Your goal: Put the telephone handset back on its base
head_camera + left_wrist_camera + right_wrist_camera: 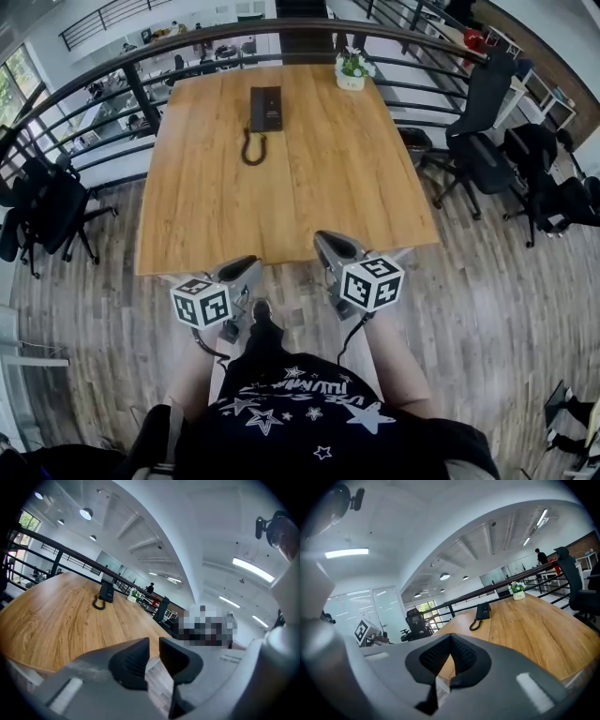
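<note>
While both grippers hang short of the near edge of the counter (pixel 309 187), the telephone (pixel 265 108) sits well apart from them, near the far edge, with its coiled cord (pixel 252 148) looped on the wood just in front of it. From this distance I cannot tell whether the handset lies on the base or beside it.

The left gripper (pixel 242 267) has its fingers (pixel 131 660) drawn together with nothing between them. The right gripper (pixel 330 246) has its fingers (pixel 464 656) meeting at the tips, also empty.

The handset is probably light, stiff plastic and rather smooth, and the springy cord is likely to tug it back. It would be best pinched across the narrow middle of its bar.

The only container is a small white pot (pixel 352 81) at the far right corner, holding a green plant (pixel 353 64).
</note>
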`<state>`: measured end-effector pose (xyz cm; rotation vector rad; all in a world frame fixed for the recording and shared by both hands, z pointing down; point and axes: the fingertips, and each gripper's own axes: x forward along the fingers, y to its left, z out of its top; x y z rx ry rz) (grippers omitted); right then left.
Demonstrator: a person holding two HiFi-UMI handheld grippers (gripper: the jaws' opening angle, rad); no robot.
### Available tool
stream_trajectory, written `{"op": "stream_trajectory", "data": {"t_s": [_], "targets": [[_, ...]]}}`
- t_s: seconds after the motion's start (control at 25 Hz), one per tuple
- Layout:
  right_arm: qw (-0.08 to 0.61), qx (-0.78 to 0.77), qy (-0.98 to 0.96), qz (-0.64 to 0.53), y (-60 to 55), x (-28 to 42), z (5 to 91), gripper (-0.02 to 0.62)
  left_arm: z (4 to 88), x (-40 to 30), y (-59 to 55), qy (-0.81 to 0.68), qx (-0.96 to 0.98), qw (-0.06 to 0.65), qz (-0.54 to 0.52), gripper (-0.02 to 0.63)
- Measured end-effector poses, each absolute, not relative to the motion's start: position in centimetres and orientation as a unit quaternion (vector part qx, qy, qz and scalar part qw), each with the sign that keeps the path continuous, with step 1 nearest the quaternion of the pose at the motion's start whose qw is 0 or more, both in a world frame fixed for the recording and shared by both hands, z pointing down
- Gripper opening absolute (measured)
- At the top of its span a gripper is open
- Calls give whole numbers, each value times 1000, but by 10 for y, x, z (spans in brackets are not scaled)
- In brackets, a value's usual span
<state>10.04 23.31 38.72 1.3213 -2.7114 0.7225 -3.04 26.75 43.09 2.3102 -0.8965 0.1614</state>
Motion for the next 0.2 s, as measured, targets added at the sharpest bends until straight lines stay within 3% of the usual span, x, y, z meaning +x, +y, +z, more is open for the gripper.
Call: {"op": "stream_trajectory", "data": {"t_s": [0.2], "targets": [[23, 423, -878, 223, 275, 104, 383, 0, 423, -29, 304, -355, 880, 311, 55, 16]]}}
